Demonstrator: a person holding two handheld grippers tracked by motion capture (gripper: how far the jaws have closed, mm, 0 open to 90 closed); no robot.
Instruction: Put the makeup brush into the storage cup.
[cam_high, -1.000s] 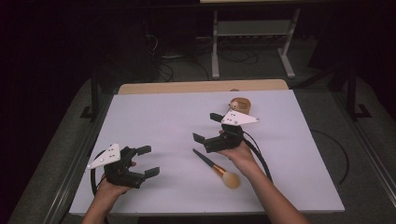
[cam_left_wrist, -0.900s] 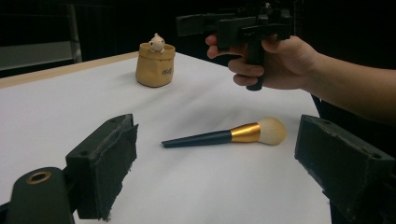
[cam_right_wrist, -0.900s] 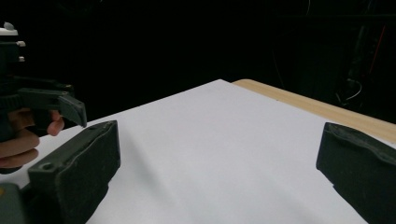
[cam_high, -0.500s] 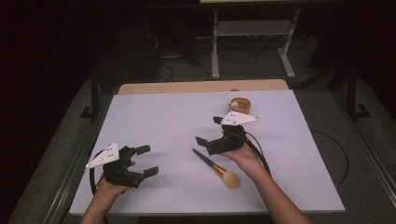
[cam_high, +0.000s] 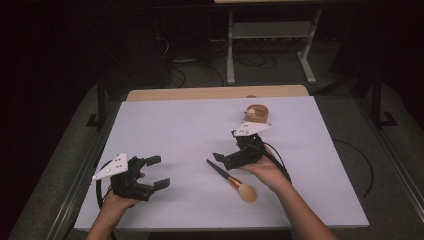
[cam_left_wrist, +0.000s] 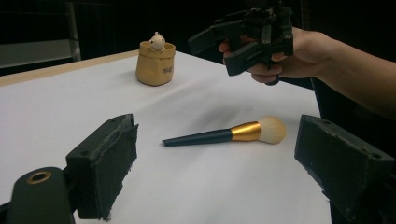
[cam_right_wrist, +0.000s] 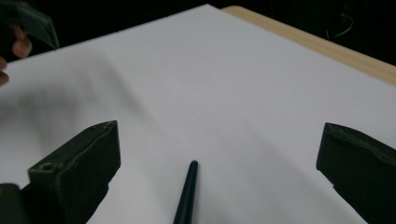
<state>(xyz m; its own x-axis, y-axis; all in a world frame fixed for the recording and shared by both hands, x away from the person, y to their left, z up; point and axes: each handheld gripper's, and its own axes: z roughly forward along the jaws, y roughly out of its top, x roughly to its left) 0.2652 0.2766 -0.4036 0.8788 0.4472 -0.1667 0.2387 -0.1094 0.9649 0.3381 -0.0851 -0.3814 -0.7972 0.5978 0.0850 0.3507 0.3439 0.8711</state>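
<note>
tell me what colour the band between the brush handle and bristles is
Shiny gold band on the makeup brush, clearest in the left gripper view.

The right tool (cam_high: 226, 151) hovers open over the brush (cam_high: 231, 180) handle; the left tool (cam_high: 156, 172) rests open on the surface (cam_high: 180, 125).

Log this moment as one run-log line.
right hand-held gripper: open, above makeup brush handle tip | left hand-held gripper: open, apart from brush | small pouch: upright at far side | brush: lying flat on table
</note>
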